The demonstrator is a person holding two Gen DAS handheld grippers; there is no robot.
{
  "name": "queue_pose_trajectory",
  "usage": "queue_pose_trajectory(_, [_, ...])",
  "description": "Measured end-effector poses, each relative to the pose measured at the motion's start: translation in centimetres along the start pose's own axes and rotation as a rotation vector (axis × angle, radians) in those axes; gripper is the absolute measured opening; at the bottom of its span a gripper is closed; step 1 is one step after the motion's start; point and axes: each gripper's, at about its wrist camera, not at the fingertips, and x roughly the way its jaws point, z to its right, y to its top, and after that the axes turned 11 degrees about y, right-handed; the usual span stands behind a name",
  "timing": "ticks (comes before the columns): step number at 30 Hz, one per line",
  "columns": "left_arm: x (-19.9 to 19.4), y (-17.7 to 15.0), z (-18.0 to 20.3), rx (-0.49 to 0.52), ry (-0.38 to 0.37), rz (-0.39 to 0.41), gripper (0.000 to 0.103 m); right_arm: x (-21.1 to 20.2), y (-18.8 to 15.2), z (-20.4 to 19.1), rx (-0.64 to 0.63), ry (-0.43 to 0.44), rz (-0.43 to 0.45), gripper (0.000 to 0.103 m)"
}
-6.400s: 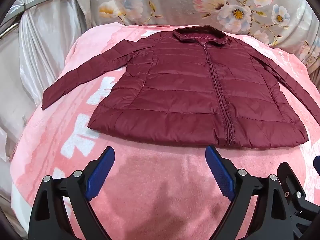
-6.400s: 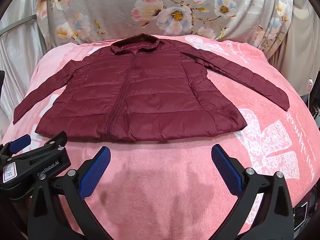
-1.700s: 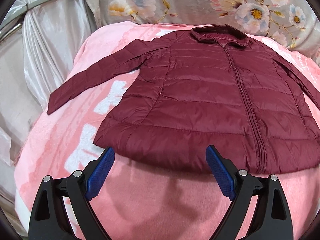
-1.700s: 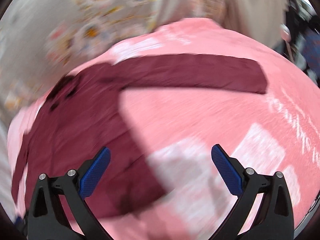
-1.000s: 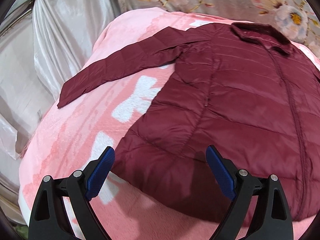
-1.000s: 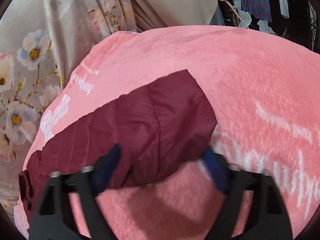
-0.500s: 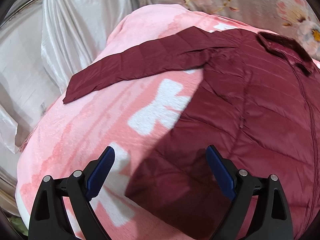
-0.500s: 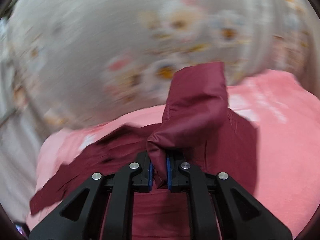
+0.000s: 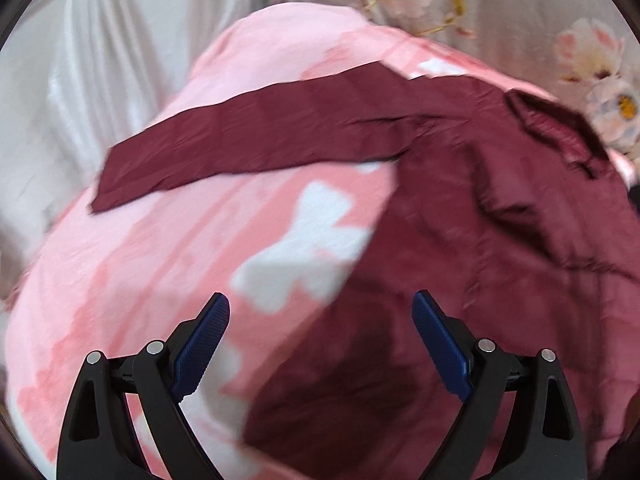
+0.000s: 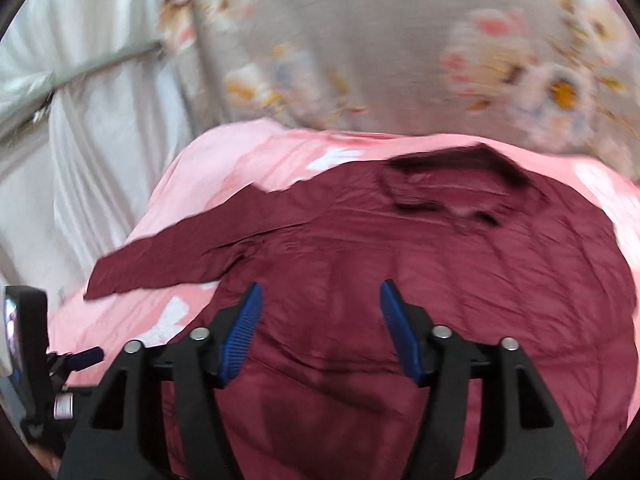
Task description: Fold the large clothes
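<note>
Now, left wrist view: the left gripper [image 9: 320, 344] hovers with jaws spread wide and nothing between them, above the side edge of the maroon jacket [image 9: 500, 264] on the pink blanket [image 9: 160, 264].
Outstretched sleeve: the left sleeve [image 9: 256, 148] lies flat, up and to the left of this gripper, its long axis running from the shoulder at upper right down to the cuff at far left.
Collar: the collar [image 9: 556, 124] sits at upper right, near the floral cloth [image 9: 480, 4].
Right wrist view: the right gripper [image 10: 320, 320] has just been opening and holds nothing; it hangs over the jacket's body.
Same sleeve: it reaches off to the left, well apart from these jaws.
Nearer hand: judged the left, whose rig shows at the lower left edge, on the sleeve's side.
</note>
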Motion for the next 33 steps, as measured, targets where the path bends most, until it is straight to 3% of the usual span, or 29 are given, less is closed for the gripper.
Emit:
queue_pose_trajectory(5, [1.0, 3.5, 4.1, -0.025, -0.268, -0.084, 0.090, -4.7, -0.9, 10.0, 0.249, -0.186, 0.041, 0.063])
queue_pose_trajectory(7, [1.8, 4.7, 6.4, -0.030, -0.350, -0.121, 0.090, -6.5, -1.3, 13.6, 0.322, -0.278, 0.063, 0.063])
queue_pose_trajectory(10, [3.2, 5.6, 9.5, -0.037, -0.421, -0.177, 0.090, -8.4, -1.8, 18.4, 0.460, -0.316, 0.091, 0.063])
queue_pose_trajectory(14, [4.6, 6.2, 11.7, -0.088, -0.452, -0.235, 0.088, -8.8, -2.2, 23.6, 0.646, -0.261, 0.135, 0.064])
queue_pose_trajectory(17, [4.8, 6.9, 12.5, -0.105, -0.456, -0.230, 0.085, -8.1, -2.2, 26.6, 0.740, -0.212, 0.156, 0.064])
queue_pose_trajectory(20, [5.3, 7.6, 13.4, -0.085, -0.426, -0.242, 0.067, -7.3, -2.2, 28.2, 0.795, -0.161, 0.178, 0.064])
queue_pose_trajectory(22, [5.6, 7.8, 13.5, -0.082, -0.406, -0.250, 0.044, -6.6, -2.0, 29.2, 0.824, -0.156, 0.182, 0.064])
queue_pose_trajectory(23, [5.7, 8.0, 13.6, -0.072, -0.399, -0.248, 0.038, -6.2, -1.8, 29.7, 0.836, -0.160, 0.182, 0.063])
queue_pose_trajectory(25, [5.5, 8.4, 13.9, -0.046, -0.382, -0.227, 0.011, -6.1, -1.4, 30.2, 0.832, -0.179, 0.185, 0.052])
queue_pose_trajectory(26, [5.2, 8.8, 14.0, -0.040, -0.377, -0.209, 0.006, -6.1, -1.1, 30.4, 0.825, -0.183, 0.179, 0.043])
queue_pose_trajectory(27, [4.9, 8.9, 13.9, -0.039, -0.376, -0.194, 0.003, -6.2, -0.3, 30.3, 0.807, -0.189, 0.177, 0.021])
queue_pose_trajectory(28, [4.1, 9.2, 13.5, -0.043, -0.378, -0.160, 0.002, -6.8, 0.1, 29.9, 0.783, -0.186, 0.195, 0.008])
queue_pose_trajectory(30, [2.5, 9.6, 12.6, -0.045, -0.380, -0.086, 0.002, -8.5, 1.3, 28.6, 0.705, -0.173, 0.265, 0.000])
queue_pose_trajectory(32, [0.9, 9.5, 11.8, -0.034, -0.354, 0.012, 0.002, -10.6, 2.3, 26.6, 0.575, -0.261, 0.323, 0.000])
queue_pose_trajectory(33, [0.8, 9.2, 11.9, -0.013, -0.321, 0.044, 0.002, -10.5, 2.3, 26.4, 0.536, -0.318, 0.305, 0.000])
